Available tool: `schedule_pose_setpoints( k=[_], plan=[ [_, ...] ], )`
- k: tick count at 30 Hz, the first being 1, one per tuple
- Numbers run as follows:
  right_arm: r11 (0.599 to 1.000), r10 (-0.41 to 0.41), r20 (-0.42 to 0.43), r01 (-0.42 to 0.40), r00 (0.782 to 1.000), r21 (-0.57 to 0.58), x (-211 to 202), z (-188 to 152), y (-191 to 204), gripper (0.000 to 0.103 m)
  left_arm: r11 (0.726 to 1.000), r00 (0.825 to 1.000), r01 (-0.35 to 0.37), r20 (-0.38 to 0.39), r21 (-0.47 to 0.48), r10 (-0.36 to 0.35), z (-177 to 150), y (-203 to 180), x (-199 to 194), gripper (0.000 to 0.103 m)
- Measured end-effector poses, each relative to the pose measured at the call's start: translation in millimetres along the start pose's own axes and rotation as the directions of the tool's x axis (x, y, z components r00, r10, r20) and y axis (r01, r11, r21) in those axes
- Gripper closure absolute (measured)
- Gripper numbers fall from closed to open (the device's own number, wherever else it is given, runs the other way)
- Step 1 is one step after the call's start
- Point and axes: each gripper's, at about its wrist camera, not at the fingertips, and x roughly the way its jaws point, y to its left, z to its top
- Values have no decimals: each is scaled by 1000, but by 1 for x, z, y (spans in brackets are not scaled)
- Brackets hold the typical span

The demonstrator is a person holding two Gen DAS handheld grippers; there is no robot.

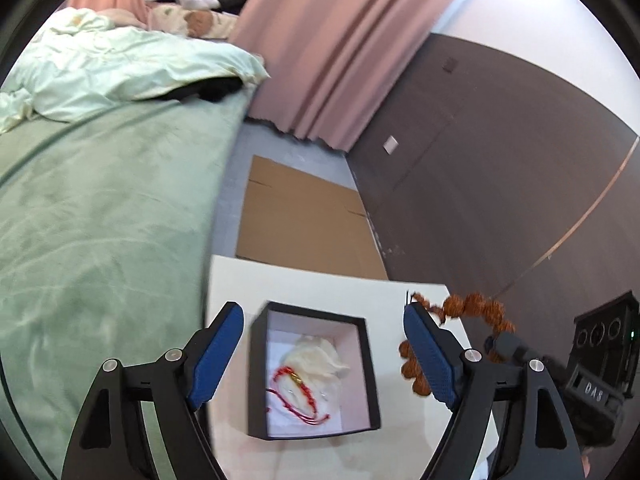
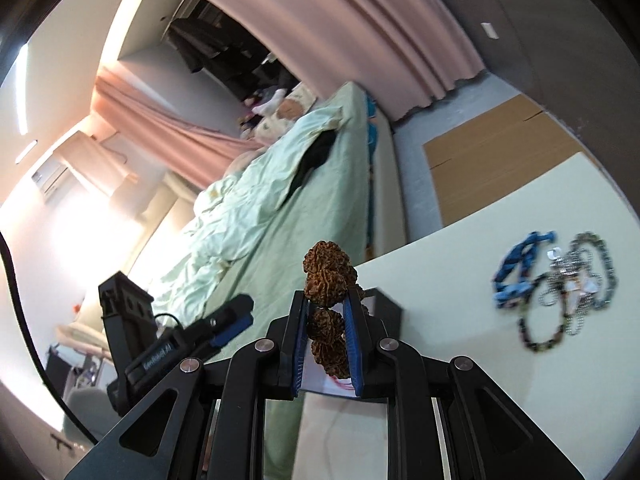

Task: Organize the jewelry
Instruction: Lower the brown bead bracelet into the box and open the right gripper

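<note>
A black open box point(image 1: 256, 364) stands on the white table point(image 1: 400, 296). Inside it lie a red string bracelet point(image 1: 298, 386) with a gold bead and a crumpled white cloth point(image 1: 320, 356). My left gripper point(image 1: 323, 312) hovers over the box, open, with nothing between its blue pads. My right gripper point(image 2: 326, 294) is shut on a bracelet of large wrinkled brown beads point(image 2: 324, 264), held above the table's left end beside the box point(image 2: 386, 304). The same beads point(image 1: 472, 306) hang just right of the left gripper's right finger. A left gripper finger point(image 2: 234, 318) shows at lower left.
A heap of jewelry lies on the table to the right: a blue braided bracelet point(image 2: 516, 264), silver chains point(image 2: 568, 280) and a dark bead bracelet point(image 2: 540, 340). A green-covered bed point(image 1: 100, 220) borders the table's left. Flat cardboard point(image 1: 300, 216) lies on the floor beyond it.
</note>
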Motion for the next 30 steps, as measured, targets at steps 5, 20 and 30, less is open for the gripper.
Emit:
schedule_pose_setpoints(
  k=[5, 20, 30],
  plan=[
    [999, 46, -41, -46, 998, -6, 21, -7, 11, 84, 999, 999, -19, 29, -48, 20, 7, 20, -14, 20],
    [993, -113, -161, 114, 980, -6, 58, -15, 4, 42, 999, 997, -40, 58, -13, 41, 5, 16, -20, 20],
    [981, -192, -27, 192, 981, 10, -2, 3, -15, 32, 999, 998, -12, 67, 36, 10, 1, -3, -17, 20]
  ],
)
